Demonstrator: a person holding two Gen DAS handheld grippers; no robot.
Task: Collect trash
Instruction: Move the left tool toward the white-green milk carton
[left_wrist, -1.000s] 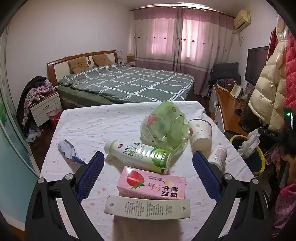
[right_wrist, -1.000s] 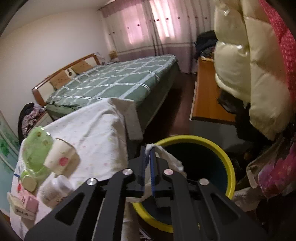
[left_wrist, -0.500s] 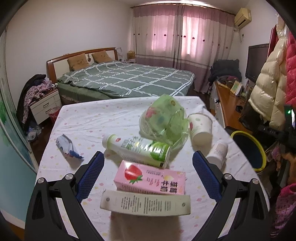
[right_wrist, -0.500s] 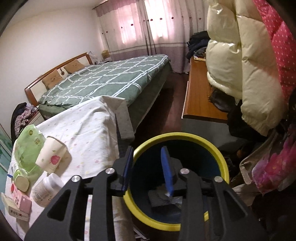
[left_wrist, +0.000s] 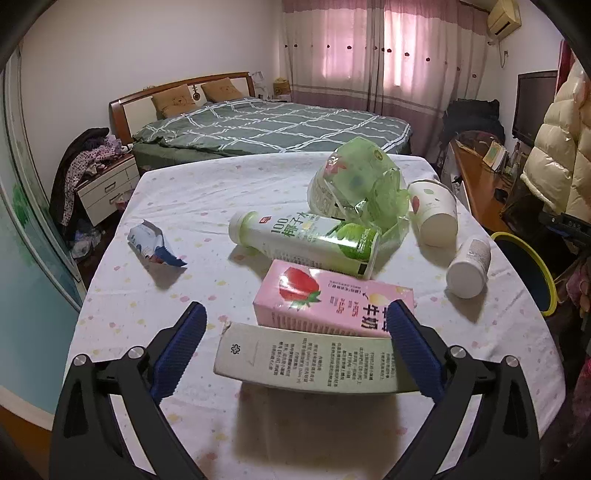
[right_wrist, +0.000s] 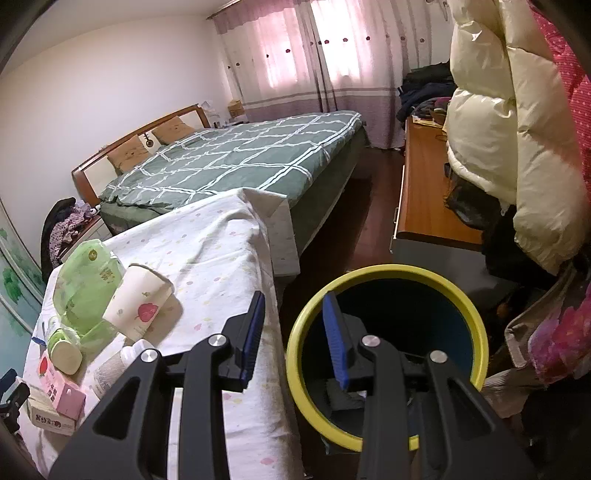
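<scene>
Your left gripper (left_wrist: 295, 343) has its jaws spread wide, just been opening further, straddling the grey-white carton (left_wrist: 310, 360) at the near edge of the worktop (left_wrist: 192, 192); pads aren't pressing it yet. The pink strawberry milk carton (left_wrist: 332, 302) sits touching it just behind, with the coconut drink bottle (left_wrist: 303, 240) lying close beyond. Risk: the right pad overlaps the pink carton's end, so closing may catch both cartons or shove one aside. Your right gripper (right_wrist: 293, 339) has jaws partly spread, holding nothing, hanging at the near rim of the yellow-rimmed bin (right_wrist: 388, 273) beside the worktop. It's close to that rim, so a careless swing could knock the bin.
</scene>
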